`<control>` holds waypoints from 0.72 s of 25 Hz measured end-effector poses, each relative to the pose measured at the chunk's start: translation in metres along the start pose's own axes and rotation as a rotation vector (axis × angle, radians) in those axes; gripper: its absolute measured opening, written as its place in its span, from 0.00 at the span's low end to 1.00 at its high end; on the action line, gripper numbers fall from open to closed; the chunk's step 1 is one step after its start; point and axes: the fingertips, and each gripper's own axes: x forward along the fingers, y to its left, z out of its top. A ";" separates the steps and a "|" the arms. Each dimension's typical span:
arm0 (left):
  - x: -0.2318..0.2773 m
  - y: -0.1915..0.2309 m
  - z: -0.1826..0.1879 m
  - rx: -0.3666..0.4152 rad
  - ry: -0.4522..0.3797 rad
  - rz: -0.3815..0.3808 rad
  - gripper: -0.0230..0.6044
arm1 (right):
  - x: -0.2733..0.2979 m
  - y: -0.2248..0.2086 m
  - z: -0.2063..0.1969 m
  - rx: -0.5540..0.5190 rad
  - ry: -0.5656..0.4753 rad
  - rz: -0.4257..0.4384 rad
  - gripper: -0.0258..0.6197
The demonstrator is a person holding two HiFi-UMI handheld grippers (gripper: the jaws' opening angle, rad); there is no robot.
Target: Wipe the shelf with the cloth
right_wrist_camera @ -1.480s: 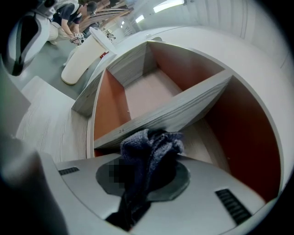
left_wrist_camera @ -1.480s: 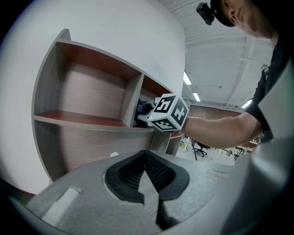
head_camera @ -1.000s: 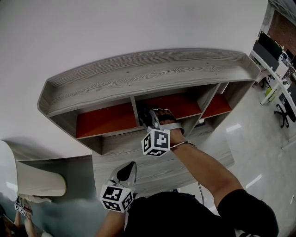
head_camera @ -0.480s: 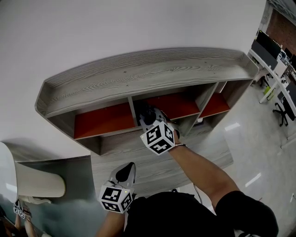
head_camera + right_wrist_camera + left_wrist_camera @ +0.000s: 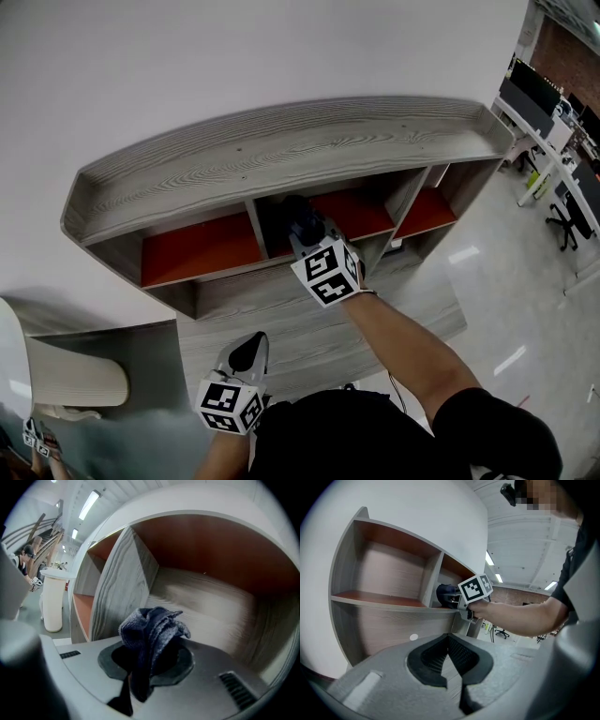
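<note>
A grey wood-grain shelf unit (image 5: 281,150) with red back panels stands against the white wall. My right gripper (image 5: 306,234) reaches into its middle compartment, shut on a bunched dark blue cloth (image 5: 298,217). In the right gripper view the cloth (image 5: 152,632) sticks out between the jaws, over the compartment's grey floor and close to the left divider (image 5: 124,588). My left gripper (image 5: 250,351) hangs low in front of the unit, jaws together and holding nothing. The left gripper view has the left gripper (image 5: 447,641) below the shelf, with the cloth (image 5: 445,592) and right gripper (image 5: 459,603) at the compartment mouth.
Red-backed compartments (image 5: 192,251) lie left and right of the middle one. A white rounded counter (image 5: 66,375) stands at lower left. Desks with monitors (image 5: 548,103) and a chair (image 5: 567,220) stand far right on a glossy floor. A person (image 5: 28,557) stands far off.
My right gripper has pushed the cloth deeper into the middle compartment and leftward toward the divider. The left gripper has stayed low in front of the unit.
</note>
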 end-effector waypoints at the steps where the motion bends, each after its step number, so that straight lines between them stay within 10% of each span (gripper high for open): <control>1: 0.001 -0.001 0.000 0.000 0.000 -0.001 0.05 | -0.001 -0.005 -0.002 0.003 0.003 -0.009 0.16; 18: 0.022 -0.021 0.004 0.017 0.007 -0.054 0.05 | -0.027 -0.089 -0.045 0.049 0.077 -0.157 0.16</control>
